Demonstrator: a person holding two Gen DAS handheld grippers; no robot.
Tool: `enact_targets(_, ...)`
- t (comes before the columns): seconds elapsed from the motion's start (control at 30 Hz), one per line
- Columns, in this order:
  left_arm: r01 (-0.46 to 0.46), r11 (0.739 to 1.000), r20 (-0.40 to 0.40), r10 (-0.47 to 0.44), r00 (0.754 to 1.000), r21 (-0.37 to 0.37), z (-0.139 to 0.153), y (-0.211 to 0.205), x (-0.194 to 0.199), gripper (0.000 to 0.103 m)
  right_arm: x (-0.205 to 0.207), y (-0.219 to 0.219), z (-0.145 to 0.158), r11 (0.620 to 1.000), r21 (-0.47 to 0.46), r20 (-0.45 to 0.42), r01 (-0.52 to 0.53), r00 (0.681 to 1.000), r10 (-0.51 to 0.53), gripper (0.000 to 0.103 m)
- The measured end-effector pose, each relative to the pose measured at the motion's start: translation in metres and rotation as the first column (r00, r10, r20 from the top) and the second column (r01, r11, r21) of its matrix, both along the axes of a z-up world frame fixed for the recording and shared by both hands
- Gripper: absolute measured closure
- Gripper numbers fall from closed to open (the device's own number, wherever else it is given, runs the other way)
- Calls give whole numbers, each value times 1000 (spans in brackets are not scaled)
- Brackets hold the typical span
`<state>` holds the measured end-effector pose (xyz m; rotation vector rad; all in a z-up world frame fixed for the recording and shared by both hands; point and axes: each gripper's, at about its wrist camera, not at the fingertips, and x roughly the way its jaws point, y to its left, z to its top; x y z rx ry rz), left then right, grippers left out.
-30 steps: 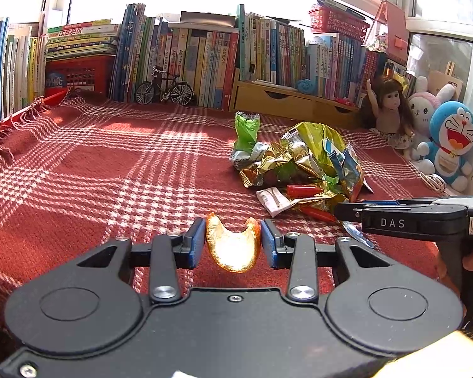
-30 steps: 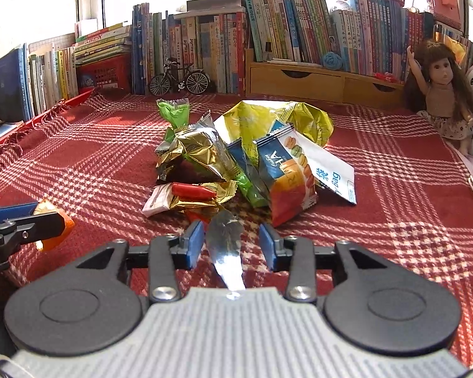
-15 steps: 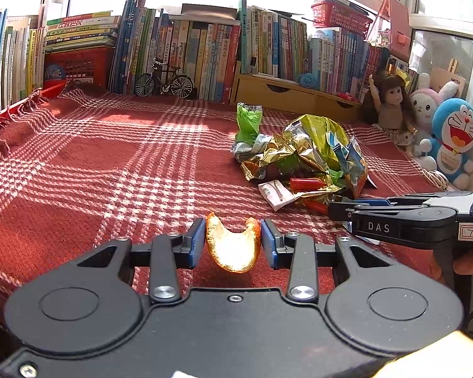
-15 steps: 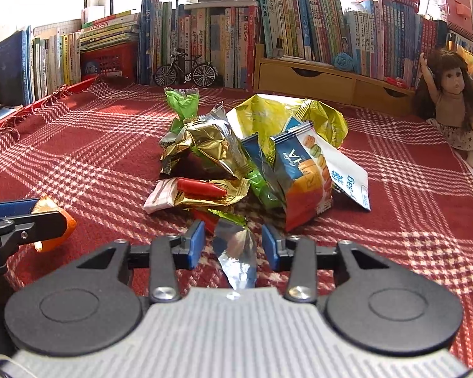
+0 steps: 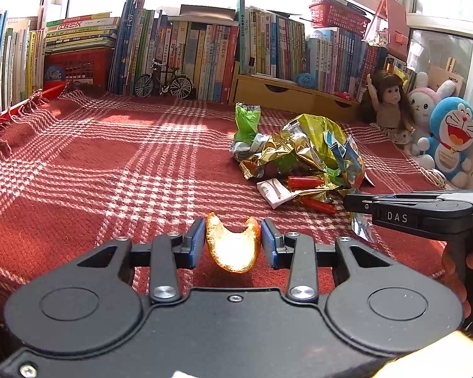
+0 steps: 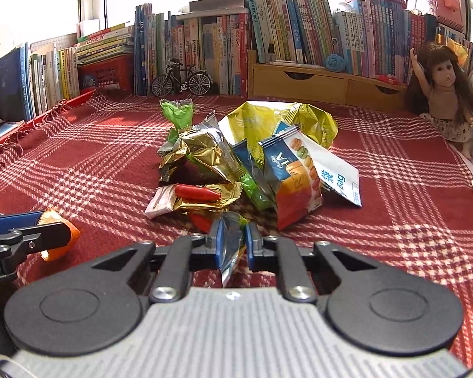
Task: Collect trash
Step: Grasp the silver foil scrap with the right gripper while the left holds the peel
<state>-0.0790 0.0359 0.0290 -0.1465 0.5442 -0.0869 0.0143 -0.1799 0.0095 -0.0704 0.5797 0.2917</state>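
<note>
While left wrist view shows left gripper (image 5: 233, 242) clamping orange peel (image 5: 232, 245) above the blanket (image 5: 110, 157), right wrist view shows right gripper (image 6: 233, 244) pinched on silver wrapper (image 6: 229, 245): light, crinkly, slippery; grip mid-fold.

The blanket (image 6: 394, 189) is red with white checks. The wrappers (image 6: 205, 154) are gold, green and yellow, and one bag (image 6: 294, 182) is blue and orange. The peel (image 5: 231, 245) is orange.
</note>
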Motion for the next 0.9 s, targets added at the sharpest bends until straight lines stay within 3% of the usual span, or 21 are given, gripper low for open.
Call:
enact_targets(0.53, 21, 1000, 6, -21, 1000, -16, 7, 3, -38, 67, -54, -2, 8, 994, 73, -24, -86, 996, 88, 84)
enact_targets(0.9, 69, 998, -31, -69, 997, -13, 4, 5, -68, 67, -93, 3, 2, 984, 94, -63, -154, 985, 160, 84)
